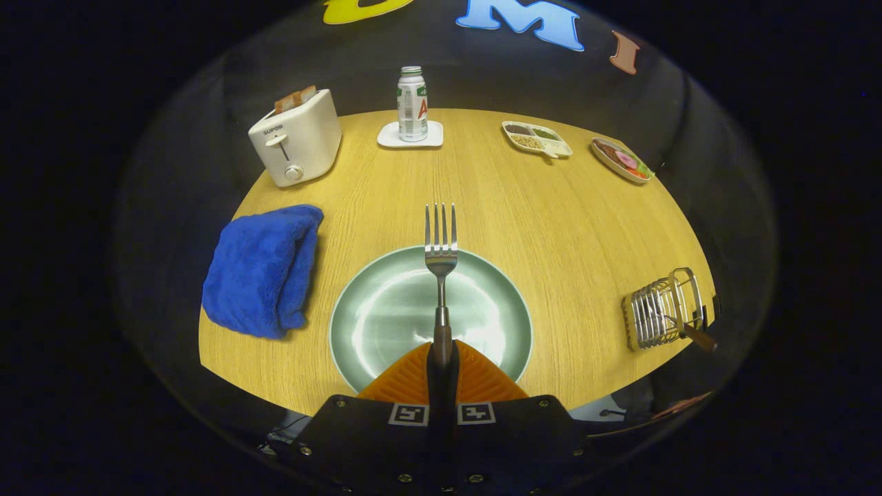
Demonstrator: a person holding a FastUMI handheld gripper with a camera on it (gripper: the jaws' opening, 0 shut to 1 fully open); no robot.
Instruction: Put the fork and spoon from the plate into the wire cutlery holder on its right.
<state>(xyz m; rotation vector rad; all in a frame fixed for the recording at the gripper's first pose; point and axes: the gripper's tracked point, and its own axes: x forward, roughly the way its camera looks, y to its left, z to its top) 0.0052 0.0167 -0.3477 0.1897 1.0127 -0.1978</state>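
gripper (442, 358): clamped on fork (441, 258) handle, tines forward, above plate (358, 324). wire holder (663, 310): far right, one handle already inside. risk: thin handle pivots between fingers, tines snag holder wires.

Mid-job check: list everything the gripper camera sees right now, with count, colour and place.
fork: 1, silver, held by its handle between the fingers, tines pointing ahead over the plate's far rim
plate: 1, pale green, under the fork
wire cutlery holder: 1, metal, right of the plate, a brown-handled utensil in it
towel: 1, blue, left of the plate
toaster: 1, cream, far left, toast in its slot
bottle: 1, white with green cap, on a white coaster
food dishes: 2, far right, a divided tray and an oval dish
table: 1, light wood
gripper: 1, shut on the fork
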